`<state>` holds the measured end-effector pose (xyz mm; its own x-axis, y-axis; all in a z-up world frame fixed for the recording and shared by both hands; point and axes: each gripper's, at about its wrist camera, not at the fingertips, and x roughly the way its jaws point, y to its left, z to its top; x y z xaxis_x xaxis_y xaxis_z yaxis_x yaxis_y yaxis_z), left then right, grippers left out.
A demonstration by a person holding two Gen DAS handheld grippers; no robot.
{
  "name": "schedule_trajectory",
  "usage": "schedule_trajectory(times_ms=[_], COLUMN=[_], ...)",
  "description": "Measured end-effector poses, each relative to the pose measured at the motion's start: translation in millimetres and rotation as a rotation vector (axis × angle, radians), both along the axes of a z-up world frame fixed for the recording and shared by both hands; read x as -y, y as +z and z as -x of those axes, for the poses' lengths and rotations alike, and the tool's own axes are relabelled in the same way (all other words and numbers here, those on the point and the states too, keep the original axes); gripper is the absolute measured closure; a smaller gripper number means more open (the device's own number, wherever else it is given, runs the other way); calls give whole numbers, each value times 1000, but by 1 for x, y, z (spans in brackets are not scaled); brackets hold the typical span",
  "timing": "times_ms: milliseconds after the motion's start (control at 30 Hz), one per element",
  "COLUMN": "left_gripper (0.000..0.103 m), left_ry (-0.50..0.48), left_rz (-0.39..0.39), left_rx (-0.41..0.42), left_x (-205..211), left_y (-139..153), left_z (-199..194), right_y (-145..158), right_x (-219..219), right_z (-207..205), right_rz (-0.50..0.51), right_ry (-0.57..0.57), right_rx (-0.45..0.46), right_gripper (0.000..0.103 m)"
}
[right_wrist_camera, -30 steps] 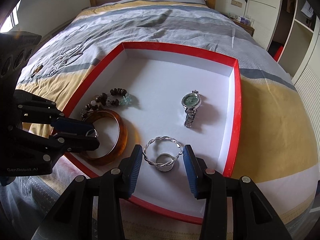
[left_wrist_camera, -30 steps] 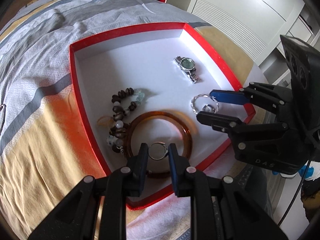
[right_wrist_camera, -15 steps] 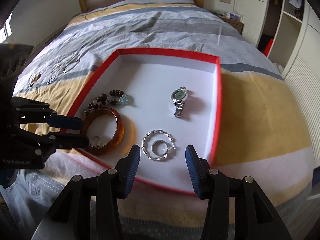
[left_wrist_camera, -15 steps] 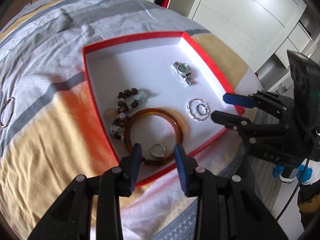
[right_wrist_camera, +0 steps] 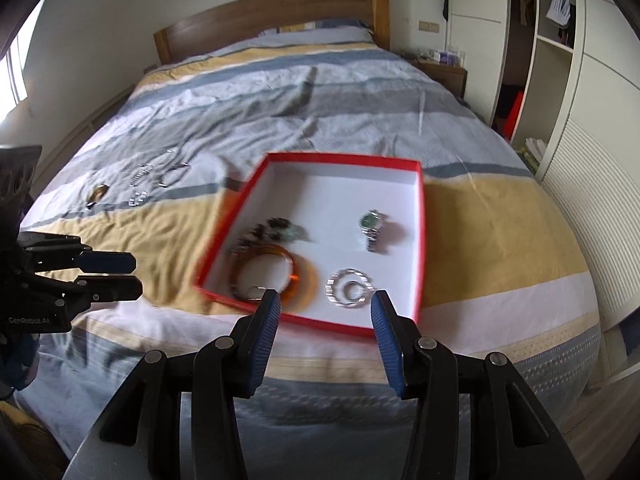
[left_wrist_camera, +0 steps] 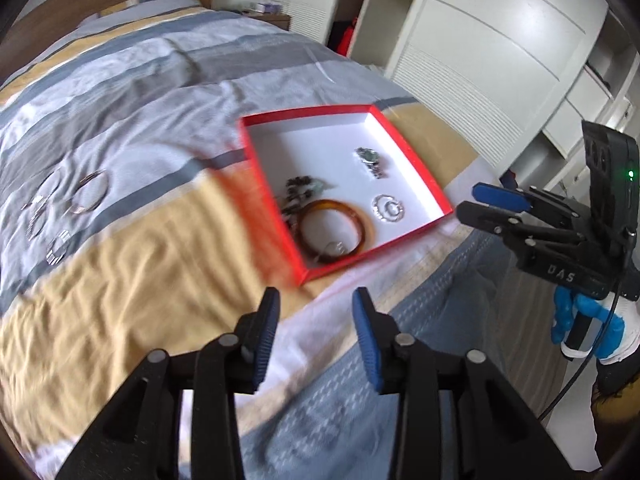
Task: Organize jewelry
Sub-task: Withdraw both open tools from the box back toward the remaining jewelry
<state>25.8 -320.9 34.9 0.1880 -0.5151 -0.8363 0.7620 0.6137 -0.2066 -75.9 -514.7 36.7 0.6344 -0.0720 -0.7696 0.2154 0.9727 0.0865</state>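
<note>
- Bed (right_wrist_camera: 360, 92): striped grey-yellow cover; red box (right_wrist_camera: 419, 240) near foot edge, loose rings (right_wrist_camera: 140, 184) toward its left edge.
- Left tongs (left_wrist_camera: 316, 312) empty, jaws just been opening.
- Right tongs (right_wrist_camera: 324, 312) apart, empty.

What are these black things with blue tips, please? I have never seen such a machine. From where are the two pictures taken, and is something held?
They are hand-held tongs, one in each of a person's hands, with a camera on each looking along the fingers. One picture looks from the left tongs, the other from the right tongs. Both are open and hold nothing; the left jaws have just been opening. On the bed lies a red box holding a watch, a beaded bracelet, an amber bangle and silver rings. More loose jewelry lies on the cover.
</note>
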Motion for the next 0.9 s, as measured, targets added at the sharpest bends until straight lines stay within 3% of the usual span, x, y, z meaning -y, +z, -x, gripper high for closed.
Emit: schedule_trajectory(times_ms=[500, 900], left_gripper=[65, 65], left_ry=[303, 530], left_rz=[30, 3], left_rx=[82, 91], left_x=[-183, -283], left_y=[11, -16], left_z=[-4, -25], right_y=[50, 47], right_x=[-97, -159], right_z=[-10, -60], right_rz=[81, 103], right_ry=[128, 254], right_rx=[29, -6], right_gripper=[56, 54])
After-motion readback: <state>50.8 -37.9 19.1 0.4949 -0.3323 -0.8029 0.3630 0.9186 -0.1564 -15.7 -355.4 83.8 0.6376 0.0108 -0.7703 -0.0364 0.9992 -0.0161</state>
